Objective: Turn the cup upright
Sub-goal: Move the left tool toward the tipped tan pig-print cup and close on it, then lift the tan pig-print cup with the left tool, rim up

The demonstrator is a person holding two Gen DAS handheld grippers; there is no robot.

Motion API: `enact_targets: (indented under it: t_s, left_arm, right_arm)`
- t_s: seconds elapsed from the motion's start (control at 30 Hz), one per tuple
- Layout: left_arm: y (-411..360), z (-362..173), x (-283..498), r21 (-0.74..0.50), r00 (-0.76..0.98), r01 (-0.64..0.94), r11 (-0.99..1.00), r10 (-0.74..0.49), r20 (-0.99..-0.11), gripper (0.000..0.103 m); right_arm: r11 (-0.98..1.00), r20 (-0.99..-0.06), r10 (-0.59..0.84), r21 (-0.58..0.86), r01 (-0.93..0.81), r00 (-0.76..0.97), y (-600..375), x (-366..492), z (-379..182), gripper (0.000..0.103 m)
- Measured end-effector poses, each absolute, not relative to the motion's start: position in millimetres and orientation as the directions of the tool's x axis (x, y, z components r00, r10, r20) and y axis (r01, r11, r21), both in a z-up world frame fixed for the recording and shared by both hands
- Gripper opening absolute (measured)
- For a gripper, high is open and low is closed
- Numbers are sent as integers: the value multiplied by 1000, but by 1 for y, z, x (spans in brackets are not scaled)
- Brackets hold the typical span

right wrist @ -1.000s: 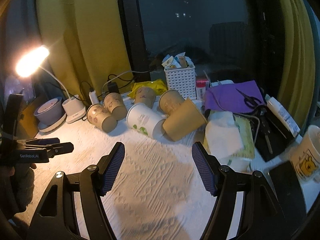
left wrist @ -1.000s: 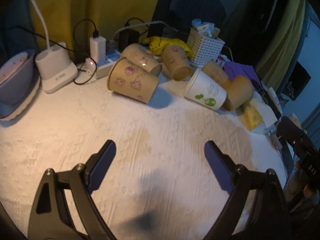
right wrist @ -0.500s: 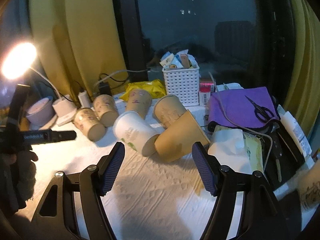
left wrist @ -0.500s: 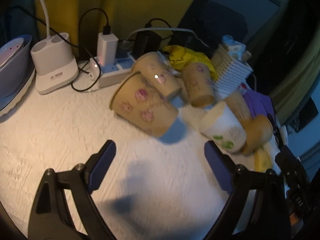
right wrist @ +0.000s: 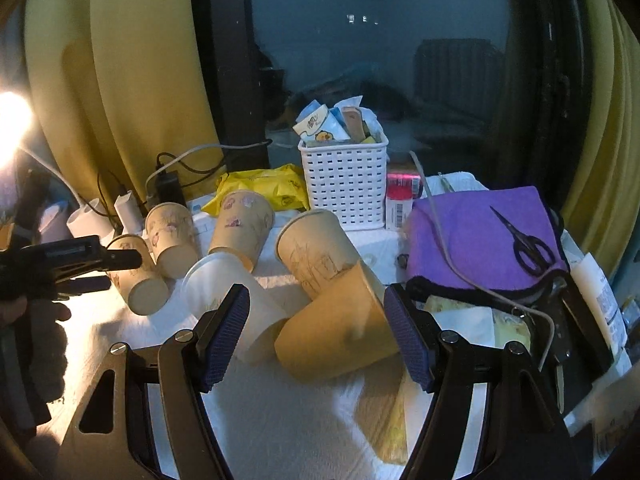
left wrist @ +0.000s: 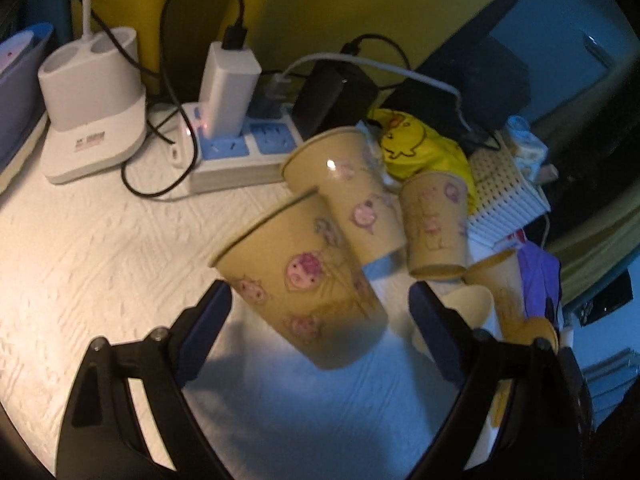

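Observation:
Several paper cups lie on their sides on the white cloth. In the left wrist view a tan cup with pink pigs [left wrist: 304,284] lies between the blue pads of my open left gripper [left wrist: 320,312], its mouth to the upper left; the pads do not touch it. Two more pig cups [left wrist: 352,200] [left wrist: 436,228] lie behind. In the right wrist view my open right gripper [right wrist: 318,334] frames a plain tan cup [right wrist: 340,328] and a white cup [right wrist: 232,292]. The left gripper [right wrist: 116,260] shows at the left beside the pig cup [right wrist: 138,280].
A white power strip [left wrist: 240,152] with chargers and cables and a lamp base [left wrist: 92,108] stand at the back left. A white basket [right wrist: 344,184], a purple cloth [right wrist: 480,236] with scissors [right wrist: 528,244] and a yellow packet [right wrist: 264,188] crowd the back and right.
The left gripper has moved forward until the nearest pig cup lies between its fingers. The right gripper has moved closer to the plain tan and white cups. Both stay open.

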State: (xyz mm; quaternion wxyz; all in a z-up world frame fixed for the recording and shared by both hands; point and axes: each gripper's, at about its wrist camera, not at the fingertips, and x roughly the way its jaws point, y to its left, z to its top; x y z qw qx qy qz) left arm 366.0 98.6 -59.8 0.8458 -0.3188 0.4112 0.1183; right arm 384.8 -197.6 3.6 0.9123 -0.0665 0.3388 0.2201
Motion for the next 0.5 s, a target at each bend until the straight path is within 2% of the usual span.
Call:
enact_targets:
  t_s: [0.13, 0.23, 0.3, 0.5]
  left_arm:
    - [102, -70, 373, -443, 624, -469, 764, -68, -779, 90]
    - [102, -75, 374, -464, 621, -444, 767, -110, -776, 74]
    - [99, -73, 372, -455, 621, -429, 780, -111, -776, 71]
    - [96, -70, 359, -459, 622, -402, 792, -131, -772, 68]
  right_arm:
    - [892, -647, 364, 35, -450, 670, -198, 386, 2, 73]
    - [892, -649, 363, 35, -450, 668, -199, 385, 2, 73]
    - [893, -648, 361, 34, -448, 671, -199, 383, 4, 73]
    - [891, -644, 367, 37, -452, 671, -195, 373, 9, 73]
